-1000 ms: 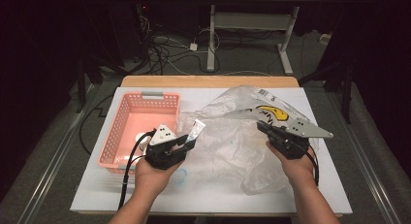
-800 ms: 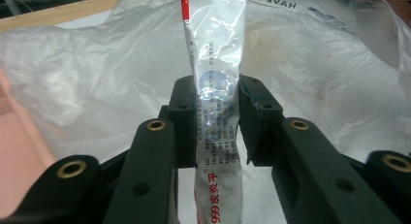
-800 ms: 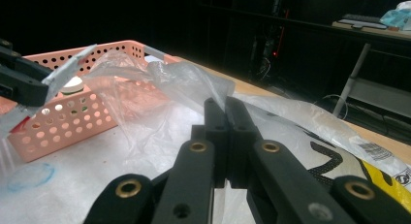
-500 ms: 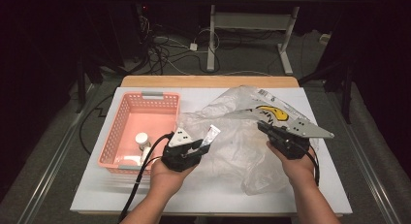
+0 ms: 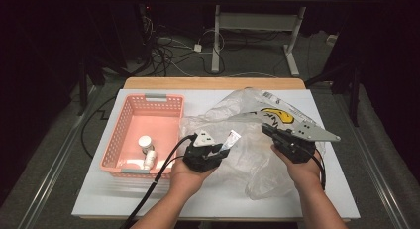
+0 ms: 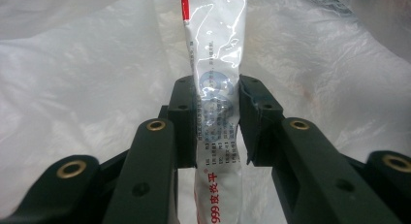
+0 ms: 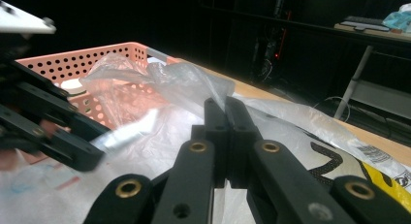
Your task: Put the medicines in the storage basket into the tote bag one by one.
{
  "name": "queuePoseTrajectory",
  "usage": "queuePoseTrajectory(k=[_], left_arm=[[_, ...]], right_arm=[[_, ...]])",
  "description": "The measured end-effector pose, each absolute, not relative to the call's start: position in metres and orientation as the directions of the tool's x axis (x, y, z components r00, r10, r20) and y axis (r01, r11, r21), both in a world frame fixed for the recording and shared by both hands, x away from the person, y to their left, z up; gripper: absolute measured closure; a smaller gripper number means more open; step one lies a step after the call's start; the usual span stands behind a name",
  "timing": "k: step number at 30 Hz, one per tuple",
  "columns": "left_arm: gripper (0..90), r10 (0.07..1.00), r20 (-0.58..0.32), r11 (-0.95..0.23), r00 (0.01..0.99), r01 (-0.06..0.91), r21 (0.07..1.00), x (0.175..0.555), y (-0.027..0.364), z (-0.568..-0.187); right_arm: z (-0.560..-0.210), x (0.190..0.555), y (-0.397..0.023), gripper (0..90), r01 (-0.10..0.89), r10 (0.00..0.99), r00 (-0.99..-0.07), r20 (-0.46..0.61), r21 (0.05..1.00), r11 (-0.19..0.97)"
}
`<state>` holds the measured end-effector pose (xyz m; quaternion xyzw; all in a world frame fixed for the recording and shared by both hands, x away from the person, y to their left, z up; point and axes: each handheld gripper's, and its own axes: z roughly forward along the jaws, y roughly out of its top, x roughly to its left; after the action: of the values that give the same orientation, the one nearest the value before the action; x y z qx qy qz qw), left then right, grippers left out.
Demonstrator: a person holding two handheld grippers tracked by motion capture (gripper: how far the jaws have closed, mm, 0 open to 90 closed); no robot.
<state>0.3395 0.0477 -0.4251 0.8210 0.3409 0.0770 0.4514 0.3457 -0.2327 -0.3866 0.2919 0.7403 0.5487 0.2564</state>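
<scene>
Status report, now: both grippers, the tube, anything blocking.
Left gripper shut on white tube, over the plastic bag. Right gripper shut, pinching the bag's edge. Pink basket beside it; nothing blocking.

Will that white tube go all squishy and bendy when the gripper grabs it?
Probably a bit. The white tube looks flattened and dented between the left gripper jaws, so it's likely soft. Its shiny skin may be slippery, and it seems light, sticking out unsupported above the plastic bag.

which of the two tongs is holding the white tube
The left tongs, over the plastic bag beside the pink basket, hold the white tube; the right tongs pinch bag film instead.
</scene>
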Motion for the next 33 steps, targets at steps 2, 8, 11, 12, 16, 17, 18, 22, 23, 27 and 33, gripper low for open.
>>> queuePoseTrajectory(k=[2,8,11,12,16,17,18,22,23,27,33], left_arm=[[68.2,0.628,-0.176,-0.367,0.758,0.489,0.791,0.344,0.040,-0.427],[68.2,0.638,-0.168,-0.371,0.751,0.491,0.788,0.359,0.018,-0.436],[68.1,0.642,-0.162,-0.378,0.749,0.493,0.784,0.366,0.009,-0.442],[68.1,0.647,-0.156,-0.378,0.746,0.492,0.784,0.368,0.006,-0.444],[68.1,0.655,-0.150,-0.377,0.741,0.492,0.785,0.375,-0.002,-0.452],[68.1,0.658,-0.153,-0.373,0.738,0.495,0.784,0.377,-0.004,-0.454],[68.1,0.660,-0.156,-0.372,0.735,0.500,0.782,0.379,-0.006,-0.456],[68.0,0.661,-0.153,-0.377,0.734,0.501,0.779,0.383,-0.013,-0.464],[68.0,0.663,-0.142,-0.383,0.735,0.496,0.780,0.384,-0.014,-0.466],[67.9,0.662,-0.162,-0.373,0.731,0.510,0.775,0.387,-0.019,-0.475],[67.2,0.655,-0.185,-0.360,0.733,0.518,0.776,0.392,-0.022,-0.482]], right_arm=[[-0.386,0.345,-0.232,90.0,0.149,0.710,-0.702,-0.060,0.962,0.228],[-0.386,0.345,-0.230,90.0,0.149,0.707,-0.705,-0.057,0.962,0.227],[-0.386,0.345,-0.230,90.0,0.148,0.706,-0.706,-0.058,0.963,0.227],[-0.386,0.345,-0.230,90.0,0.148,0.705,-0.707,-0.057,0.963,0.226],[-0.386,0.345,-0.230,90.0,0.146,0.706,-0.705,-0.057,0.964,0.224],[-0.386,0.345,-0.230,90.0,0.145,0.707,-0.705,-0.059,0.964,0.225],[-0.386,0.345,-0.230,90.0,0.145,0.707,-0.705,-0.058,0.964,0.224],[-0.386,0.346,-0.231,90.0,0.146,0.706,-0.706,-0.058,0.963,0.225],[-0.386,0.345,-0.231,90.0,0.146,0.706,-0.705,-0.059,0.963,0.227],[-0.386,0.346,-0.232,90.0,0.148,0.709,-0.704,-0.055,0.964,0.223],[-0.388,0.347,-0.233,90.0,0.158,0.709,-0.704,-0.049,0.962,0.224]])
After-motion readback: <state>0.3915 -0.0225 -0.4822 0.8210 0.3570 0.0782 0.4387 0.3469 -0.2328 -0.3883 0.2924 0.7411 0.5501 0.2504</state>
